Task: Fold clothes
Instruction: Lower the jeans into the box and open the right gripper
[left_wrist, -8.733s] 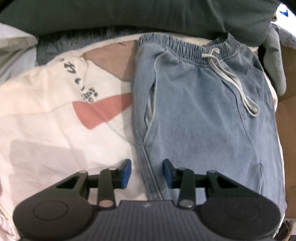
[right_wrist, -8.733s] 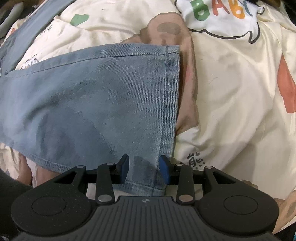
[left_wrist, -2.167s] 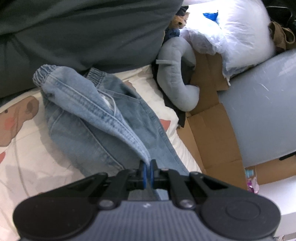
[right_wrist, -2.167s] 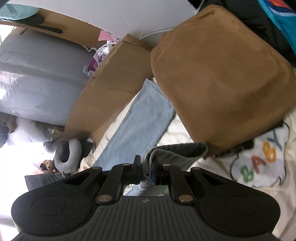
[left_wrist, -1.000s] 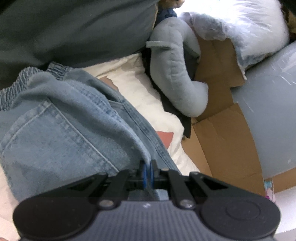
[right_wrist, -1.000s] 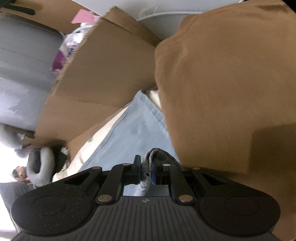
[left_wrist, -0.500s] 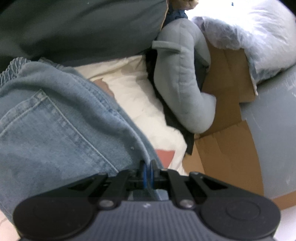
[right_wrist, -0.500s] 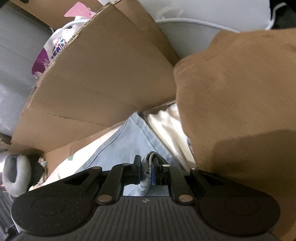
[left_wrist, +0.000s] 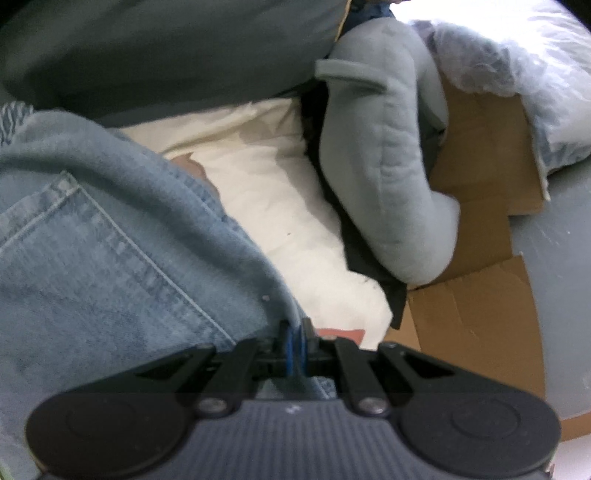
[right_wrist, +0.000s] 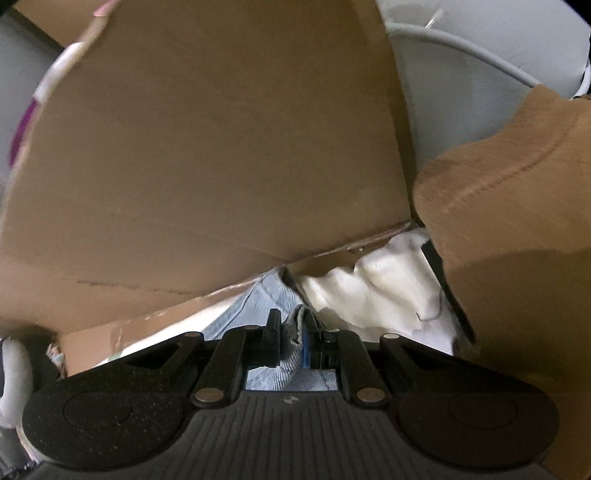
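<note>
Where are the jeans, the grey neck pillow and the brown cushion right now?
jeans (left_wrist: 110, 258): left wrist view, back pocket panel.
grey neck pillow (left_wrist: 388, 166): left wrist view, middle of its curved arm.
brown cushion (right_wrist: 517, 206): right wrist view, its upper face near the seam.

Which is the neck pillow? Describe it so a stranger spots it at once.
Start at the white bedding in the left wrist view and follow it to its right edge, where the cardboard begins. The neck pillow lies between them: a curved, padded, pale grey-blue tube, the only rounded plush thing beside flat cardboard and jeans.
</note>
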